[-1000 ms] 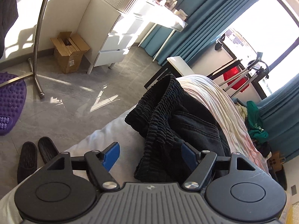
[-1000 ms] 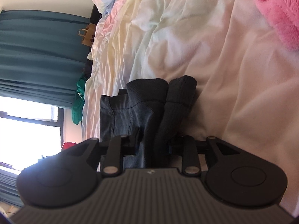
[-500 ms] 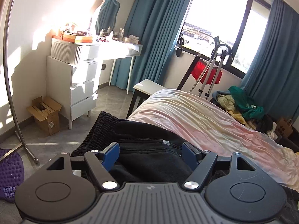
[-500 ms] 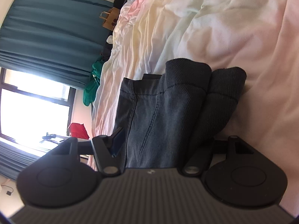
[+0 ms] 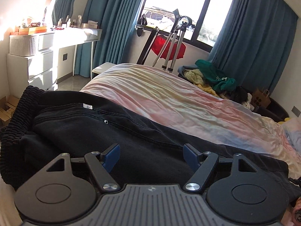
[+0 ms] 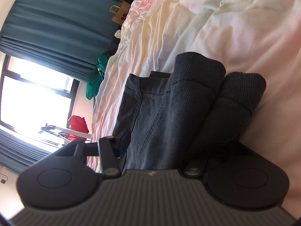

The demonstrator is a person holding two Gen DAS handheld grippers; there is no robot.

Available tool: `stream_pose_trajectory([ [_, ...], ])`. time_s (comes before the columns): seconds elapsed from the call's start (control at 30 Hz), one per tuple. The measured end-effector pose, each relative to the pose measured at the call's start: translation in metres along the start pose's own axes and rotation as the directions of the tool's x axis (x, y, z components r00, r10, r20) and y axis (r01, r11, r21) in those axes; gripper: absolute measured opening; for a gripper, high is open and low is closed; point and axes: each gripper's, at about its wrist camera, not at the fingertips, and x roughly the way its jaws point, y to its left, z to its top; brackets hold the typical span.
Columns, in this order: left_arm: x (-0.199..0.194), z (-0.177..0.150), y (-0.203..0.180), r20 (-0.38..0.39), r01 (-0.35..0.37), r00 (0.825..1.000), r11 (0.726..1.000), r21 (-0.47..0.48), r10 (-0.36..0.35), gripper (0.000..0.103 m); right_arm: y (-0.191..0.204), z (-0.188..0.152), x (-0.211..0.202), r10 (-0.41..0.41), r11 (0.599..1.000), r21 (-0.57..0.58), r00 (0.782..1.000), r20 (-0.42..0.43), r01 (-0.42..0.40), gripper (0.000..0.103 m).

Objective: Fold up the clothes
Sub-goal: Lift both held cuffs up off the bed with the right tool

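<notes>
Dark trousers laid out, right jaws spread

The black trousers (image 5: 116,131), bunched in a heap over the bed (image 5: 169,98) edge a second ago, are now spread flat and long across it, the ribbed waistband (image 5: 17,116) turned toward the near left. The left gripper (image 5: 151,155), earlier tipped down at the floor, is now levelled toward the window, its blue pads apart above the cloth as before. The right gripper (image 6: 165,146), clamped on the folded trouser legs (image 6: 188,103) a second ago, is now opened wide around them, and more of the two ribbed cuffs is shown ahead.
</notes>
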Motion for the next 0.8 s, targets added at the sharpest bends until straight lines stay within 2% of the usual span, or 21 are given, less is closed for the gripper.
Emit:
stream_pose_trajectory([
  [0.07,0.01,-0.004,-0.004,-0.002,-0.005,1.0,1.0,0.002,0.005,0.075,0.002,0.0,-0.002,-0.031,0.999,-0.03,0.999,0.009,0.031,0.022],
  [0.17,0.028,-0.006,-0.009,-0.014,-0.015,1.0,1.0,0.013,0.015,0.075,-0.001,0.002,-0.008,-0.016,1.0,0.009,0.999,0.03,0.015,0.014],
  [0.4,0.062,-0.017,-0.046,-0.095,-0.01,0.995,0.995,0.096,0.02,0.076,0.016,0.004,-0.034,0.044,0.999,-0.032,0.988,0.146,-0.039,0.01],
  [0.53,0.071,-0.023,-0.07,-0.104,0.006,0.995,0.988,0.155,0.011,0.076,0.027,0.007,-0.04,0.05,0.997,-0.069,0.981,0.189,-0.037,0.009],
  [0.8,0.074,-0.024,-0.111,-0.09,0.037,0.996,0.958,0.285,-0.012,0.076,0.011,0.018,-0.05,0.04,0.998,0.031,0.964,0.263,-0.05,0.008],
])
